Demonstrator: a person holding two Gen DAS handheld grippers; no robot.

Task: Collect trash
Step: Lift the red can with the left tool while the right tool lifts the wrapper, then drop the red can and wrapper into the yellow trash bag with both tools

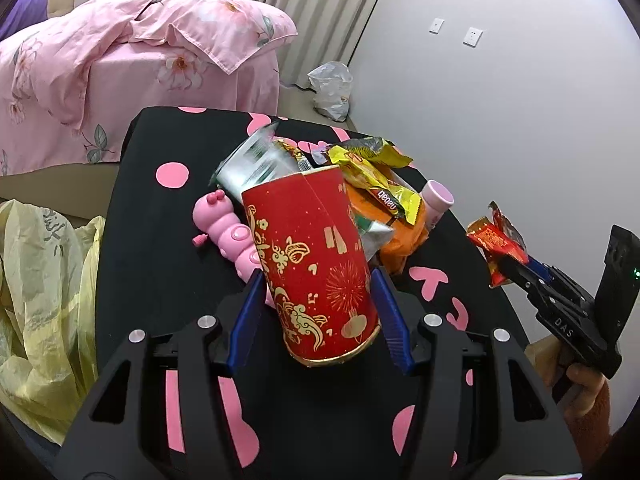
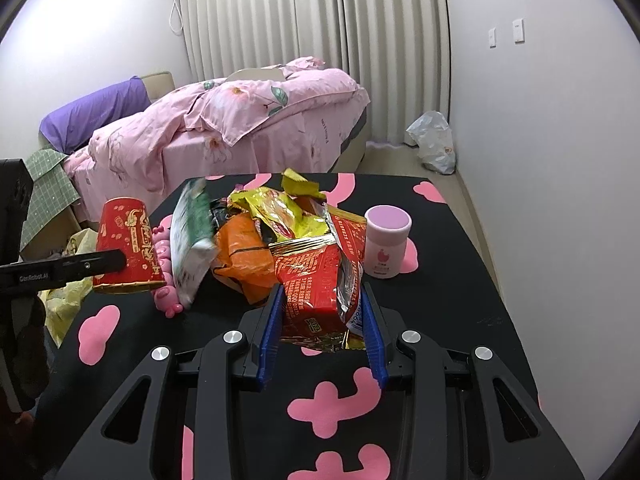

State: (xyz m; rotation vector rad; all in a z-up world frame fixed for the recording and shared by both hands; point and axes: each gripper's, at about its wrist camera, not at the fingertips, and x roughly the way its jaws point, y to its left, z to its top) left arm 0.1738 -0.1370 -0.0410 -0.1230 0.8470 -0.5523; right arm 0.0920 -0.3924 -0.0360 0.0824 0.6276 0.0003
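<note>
Two tools work at once. The left tool (image 1: 316, 308) is clamped on a red cup (image 1: 312, 264), lifted clear of the table (image 1: 160, 240) and tilted, probably bound for the yellow bag (image 1: 40, 280) that slumps beside the table's left edge. The right tool (image 2: 324, 320) is clamped on a red wrapper (image 2: 316, 284), crumpled foil with gold print, held just above the table. The cup is paper, red with gold fireworks, its gold rim toward the camera. More wrappers (image 2: 276, 208) are piled mid-table between a pink toy (image 1: 228, 232) and a bottle (image 2: 386, 242).
</note>
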